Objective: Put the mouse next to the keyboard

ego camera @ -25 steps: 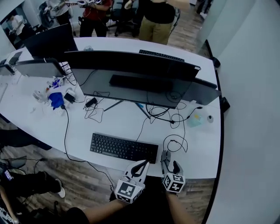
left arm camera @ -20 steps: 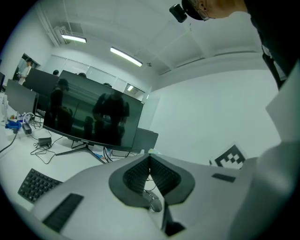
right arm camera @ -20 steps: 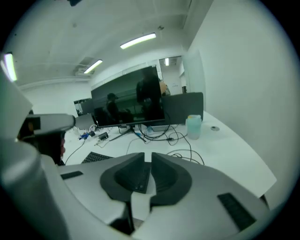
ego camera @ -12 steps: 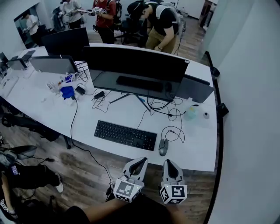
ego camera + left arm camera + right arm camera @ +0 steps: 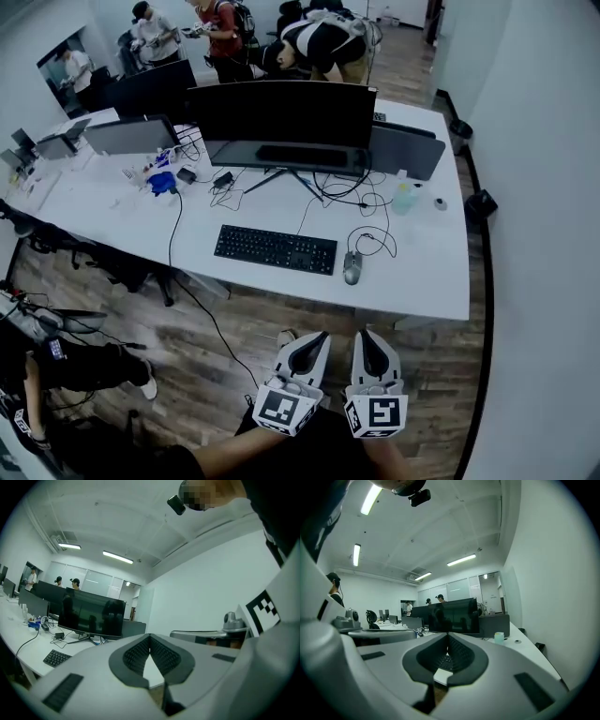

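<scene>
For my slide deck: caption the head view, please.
Mouse beside the keyboard on the desk; left claw and right claw shut, clear of it.

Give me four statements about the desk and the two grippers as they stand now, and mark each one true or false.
1. The dark grey computer mouse lies on the white desk, just off the right end of the black keyboard. True.
2. The right gripper is shut on the mouse. False: its jaws are together on nothing, over the wooden floor, clear of the desk.
3. The left gripper has its jaws together and holds nothing. True.
4. The keyboard lies behind the big black monitor. False: it lies in front of it, on the person's side.
</scene>
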`<action>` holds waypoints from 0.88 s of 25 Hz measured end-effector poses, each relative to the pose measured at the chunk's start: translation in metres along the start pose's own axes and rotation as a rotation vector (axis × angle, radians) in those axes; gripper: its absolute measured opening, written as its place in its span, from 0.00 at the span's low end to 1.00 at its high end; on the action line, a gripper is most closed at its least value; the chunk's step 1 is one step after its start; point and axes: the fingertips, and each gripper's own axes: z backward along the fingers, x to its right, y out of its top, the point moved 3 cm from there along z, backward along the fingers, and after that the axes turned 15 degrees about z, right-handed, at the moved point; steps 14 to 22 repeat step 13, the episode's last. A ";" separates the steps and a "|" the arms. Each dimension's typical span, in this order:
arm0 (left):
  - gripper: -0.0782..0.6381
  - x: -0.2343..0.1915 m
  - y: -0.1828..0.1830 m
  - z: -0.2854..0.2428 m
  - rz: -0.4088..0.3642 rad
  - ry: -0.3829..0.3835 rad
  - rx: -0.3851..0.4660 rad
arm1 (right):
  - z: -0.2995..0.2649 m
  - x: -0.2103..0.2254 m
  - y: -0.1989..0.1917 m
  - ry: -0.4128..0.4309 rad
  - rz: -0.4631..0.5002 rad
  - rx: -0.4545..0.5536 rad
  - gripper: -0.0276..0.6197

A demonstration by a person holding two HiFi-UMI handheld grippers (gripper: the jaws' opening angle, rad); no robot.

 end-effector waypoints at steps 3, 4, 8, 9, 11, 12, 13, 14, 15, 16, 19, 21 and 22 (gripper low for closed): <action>0.12 0.013 0.003 0.010 -0.003 0.006 0.014 | 0.021 0.002 0.005 -0.019 0.013 0.011 0.07; 0.12 0.016 0.003 0.012 -0.003 0.007 0.017 | 0.026 0.002 0.007 -0.025 0.020 0.012 0.07; 0.12 0.024 0.001 0.018 0.004 0.004 0.019 | 0.038 0.004 0.001 -0.036 -0.004 -0.015 0.07; 0.12 0.025 0.000 0.018 0.006 0.004 0.020 | 0.039 0.004 0.000 -0.036 -0.007 -0.017 0.07; 0.12 0.024 0.000 0.017 0.008 0.003 0.025 | 0.038 0.004 0.002 -0.031 0.003 -0.009 0.07; 0.12 0.023 -0.001 0.016 0.011 0.004 0.028 | 0.037 0.004 0.003 -0.028 0.010 -0.003 0.07; 0.12 0.022 -0.001 0.015 0.014 0.006 0.032 | 0.035 0.004 0.005 -0.025 0.017 0.003 0.07; 0.12 0.022 -0.001 0.015 0.014 0.006 0.032 | 0.035 0.004 0.005 -0.025 0.017 0.003 0.07; 0.12 0.022 -0.001 0.015 0.014 0.006 0.032 | 0.035 0.004 0.005 -0.025 0.017 0.003 0.07; 0.12 0.022 -0.001 0.015 0.014 0.006 0.032 | 0.035 0.004 0.005 -0.025 0.017 0.003 0.07; 0.12 0.022 -0.001 0.015 0.014 0.006 0.032 | 0.035 0.004 0.005 -0.025 0.017 0.003 0.07; 0.12 0.022 -0.001 0.015 0.014 0.006 0.032 | 0.035 0.004 0.005 -0.025 0.017 0.003 0.07; 0.12 0.022 -0.001 0.015 0.014 0.006 0.032 | 0.035 0.004 0.005 -0.025 0.017 0.003 0.07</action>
